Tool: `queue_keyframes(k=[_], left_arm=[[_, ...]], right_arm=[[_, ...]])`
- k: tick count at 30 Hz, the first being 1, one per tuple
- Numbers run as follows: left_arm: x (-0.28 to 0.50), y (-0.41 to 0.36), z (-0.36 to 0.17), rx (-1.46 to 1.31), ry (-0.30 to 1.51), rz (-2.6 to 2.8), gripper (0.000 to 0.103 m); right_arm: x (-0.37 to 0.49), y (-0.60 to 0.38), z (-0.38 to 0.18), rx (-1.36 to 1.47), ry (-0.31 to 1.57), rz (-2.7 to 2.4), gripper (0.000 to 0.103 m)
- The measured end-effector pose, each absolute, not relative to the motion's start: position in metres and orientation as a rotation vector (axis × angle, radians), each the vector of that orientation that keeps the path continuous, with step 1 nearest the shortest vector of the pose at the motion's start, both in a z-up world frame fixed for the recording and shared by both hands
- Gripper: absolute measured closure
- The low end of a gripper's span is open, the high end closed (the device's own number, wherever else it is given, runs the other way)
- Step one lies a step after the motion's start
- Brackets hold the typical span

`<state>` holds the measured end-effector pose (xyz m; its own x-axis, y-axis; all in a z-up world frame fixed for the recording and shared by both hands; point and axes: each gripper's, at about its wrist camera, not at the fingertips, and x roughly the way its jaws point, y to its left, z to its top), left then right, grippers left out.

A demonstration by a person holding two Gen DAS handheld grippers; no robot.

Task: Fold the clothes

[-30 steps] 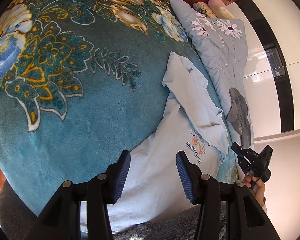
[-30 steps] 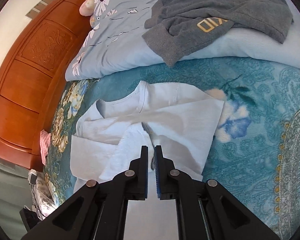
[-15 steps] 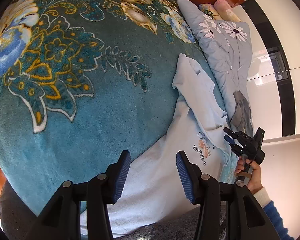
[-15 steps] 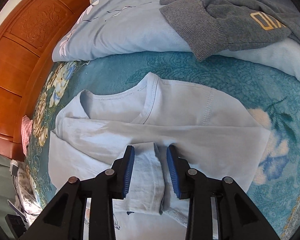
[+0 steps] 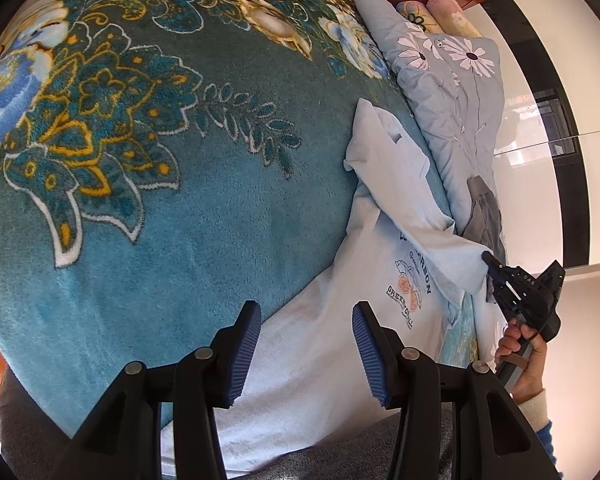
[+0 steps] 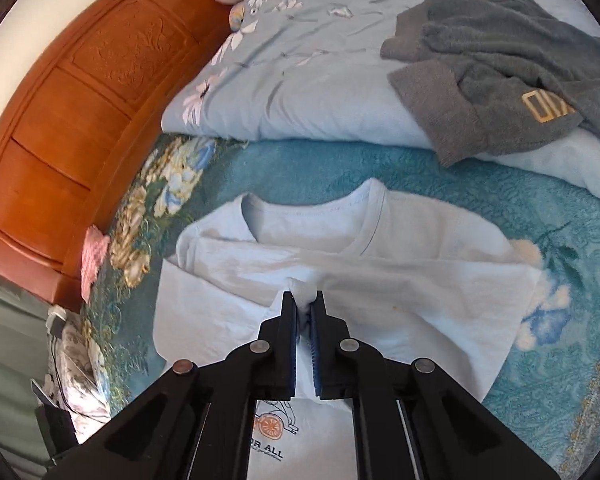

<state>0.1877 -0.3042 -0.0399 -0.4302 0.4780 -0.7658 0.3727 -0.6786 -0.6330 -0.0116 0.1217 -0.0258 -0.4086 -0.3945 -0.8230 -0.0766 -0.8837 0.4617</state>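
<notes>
A pale blue T-shirt (image 6: 380, 280) with an orange print lies on the teal flowered blanket (image 5: 180, 200), its sleeves folded across the chest. It also shows in the left wrist view (image 5: 340, 360). My right gripper (image 6: 305, 300) is shut on a pinch of the folded sleeve cloth at the shirt's middle; it also shows in the left wrist view (image 5: 490, 276), lifting that fold. My left gripper (image 5: 306, 344) is open and empty over the shirt's lower hem.
A grey sweater (image 6: 500, 72) lies on a pale blue flowered quilt (image 6: 300, 80) behind the shirt. A wooden headboard (image 6: 80, 100) stands at the left. Pillows (image 5: 440, 12) lie at the bed's head. Grey cloth (image 5: 340, 460) lies under my left gripper.
My right gripper opened around the sleeve fold half a second ago and has now shut on it, and it has pulled back and lifted it a little. My left gripper stayed open.
</notes>
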Motion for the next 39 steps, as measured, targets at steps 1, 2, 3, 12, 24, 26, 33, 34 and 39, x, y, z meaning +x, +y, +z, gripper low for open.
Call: queue_keyframes(k=[1, 2, 3, 12, 24, 26, 33, 34, 39], left_arm=[[0.188, -0.304, -0.039, -1.636, -1.224, 2.29, 0.051], [0.188, -0.304, -0.038, -1.635, -1.222, 2.29, 0.051], [0.188, -0.304, -0.037, -1.634, -1.219, 2.29, 0.051], [0.192, -0.305, -0.028, -1.625, -1.199, 2.3, 0.051], [0.209, -0.298, -0.034, -1.695, -0.87, 2.311, 0.051], [0.211, -0.296, -0.035, -1.694, -0.781, 2.308, 0.051], [0.22, -0.298, -0.055, -1.81, -0.665, 2.227, 0.045], [0.222, -0.3, -0.058, -1.822, -0.669, 2.215, 0.045], [0.229, -0.308, -0.062, -1.789, -0.761, 2.162, 0.045]], right_arm=[[-0.011, 0.129, -0.028, 1.595, -0.678, -2.414, 0.097], [-0.011, 0.137, -0.03, 1.607, -0.705, -2.431, 0.097], [-0.01, 0.145, -0.032, 1.619, -0.731, -2.448, 0.097], [-0.005, 0.185, -0.047, 1.71, -0.884, -2.552, 0.093], [0.133, 0.171, -0.038, 1.651, -0.908, -2.296, 0.063], [0.166, 0.167, -0.045, 1.666, -0.921, -2.251, 0.063], [0.241, 0.163, -0.061, 1.65, -1.071, -2.162, 0.063], [0.247, 0.162, -0.063, 1.646, -1.081, -2.156, 0.063], [0.274, 0.156, -0.072, 1.629, -1.13, -2.121, 0.063]])
